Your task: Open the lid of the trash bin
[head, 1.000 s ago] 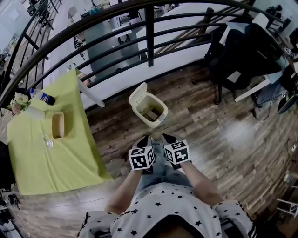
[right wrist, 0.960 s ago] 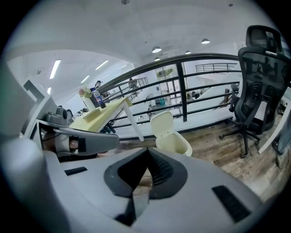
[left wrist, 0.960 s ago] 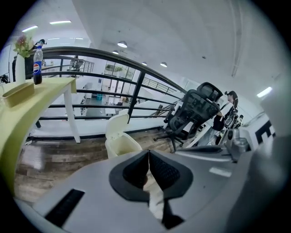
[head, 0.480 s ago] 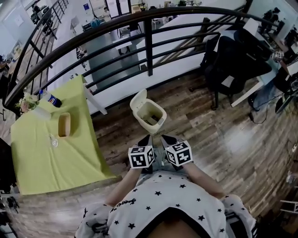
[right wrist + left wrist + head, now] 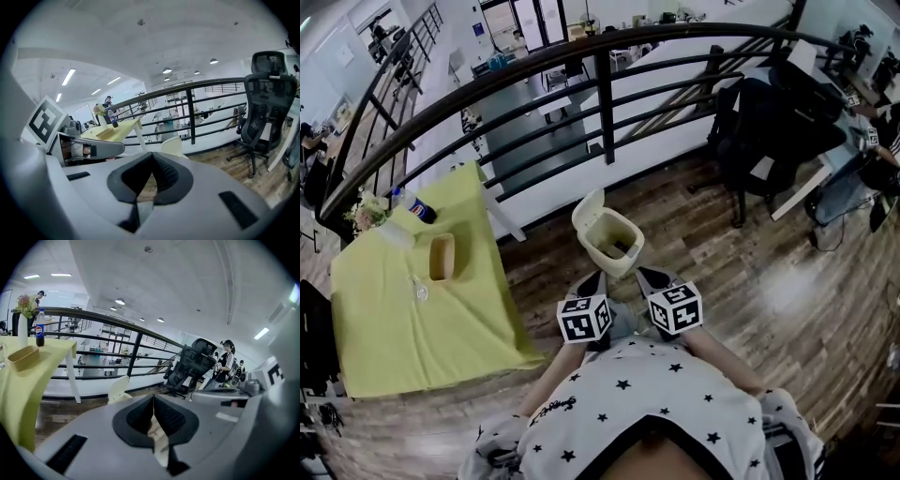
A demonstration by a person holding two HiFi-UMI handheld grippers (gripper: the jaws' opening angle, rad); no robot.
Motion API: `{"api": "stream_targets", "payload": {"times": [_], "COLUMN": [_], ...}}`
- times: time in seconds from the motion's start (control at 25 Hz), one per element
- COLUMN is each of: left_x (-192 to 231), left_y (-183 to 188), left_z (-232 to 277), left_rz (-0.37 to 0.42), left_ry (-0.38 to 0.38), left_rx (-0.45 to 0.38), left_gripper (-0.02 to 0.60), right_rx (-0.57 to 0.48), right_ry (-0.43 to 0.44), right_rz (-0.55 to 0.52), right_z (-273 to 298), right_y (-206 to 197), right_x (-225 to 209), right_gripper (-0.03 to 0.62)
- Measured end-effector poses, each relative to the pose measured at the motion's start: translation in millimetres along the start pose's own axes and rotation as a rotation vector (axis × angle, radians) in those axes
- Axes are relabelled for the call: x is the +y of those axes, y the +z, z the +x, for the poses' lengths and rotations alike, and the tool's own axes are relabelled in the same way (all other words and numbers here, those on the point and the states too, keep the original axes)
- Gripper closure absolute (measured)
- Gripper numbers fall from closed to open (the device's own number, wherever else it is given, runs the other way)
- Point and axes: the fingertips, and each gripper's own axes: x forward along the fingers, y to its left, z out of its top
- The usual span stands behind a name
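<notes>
the trash bin (image 5: 611, 266) stood on the floor just ahead of the person's knees, with its lid (image 5: 588, 208) already tipped up on the side away from the person and the mouth open. it looked like thin cream plastic, a rounded box with a smooth rim and something dark lying at the bottom. the lid read as a light, slightly domed flap. judged from that, the main risk was the flap dropping shut if it was knocked or only just balanced past upright. an empty, light bin could also skid or tip on the glossy wooden plank floor (image 5: 750, 281) if a gripper pushed it sideways.

nearest the bin, between it and the person, the left gripper (image 5: 593, 279) and right gripper (image 5: 649, 274) hung clear of it. each had its jaws drawn together at the tips, with nothing between the dark ribbed pads.

left of the bin was a table (image 5: 384, 319) under a matte yellow-green cloth, carrying a shallow wooden tray (image 5: 442, 258) and a bottle (image 5: 417, 208). beyond the bin ran a black metal railing (image 5: 605, 94), and to its right was a black office chair (image 5: 764, 131).
</notes>
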Motion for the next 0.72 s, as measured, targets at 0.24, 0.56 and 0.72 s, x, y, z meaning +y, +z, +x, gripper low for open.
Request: {"api": "stream_targets", "payload": {"times": [0.24,0.56,0.72], "left_x": [-1,-2,-1], "left_y": [-7,-13,-14], "left_z": [-2,1,1], "left_rz": [0.008,0.015,0.009], "left_ry": [-0.014,-0.023,-0.022], "left_rx": [0.018,0.034,0.037], "left_gripper": [0.566,0.566,0.566], "right_rx": [0.0,-0.012,-0.012], "right_ry": [0.002,-0.006,-0.011], "right_rz": [0.038,0.037,0.047], "right_z": [-3,-4,-5], "right_y": [-8,-11,-12], "right_x": [0,0,-2], "right_gripper": [0.6,0.6,0.6]}}
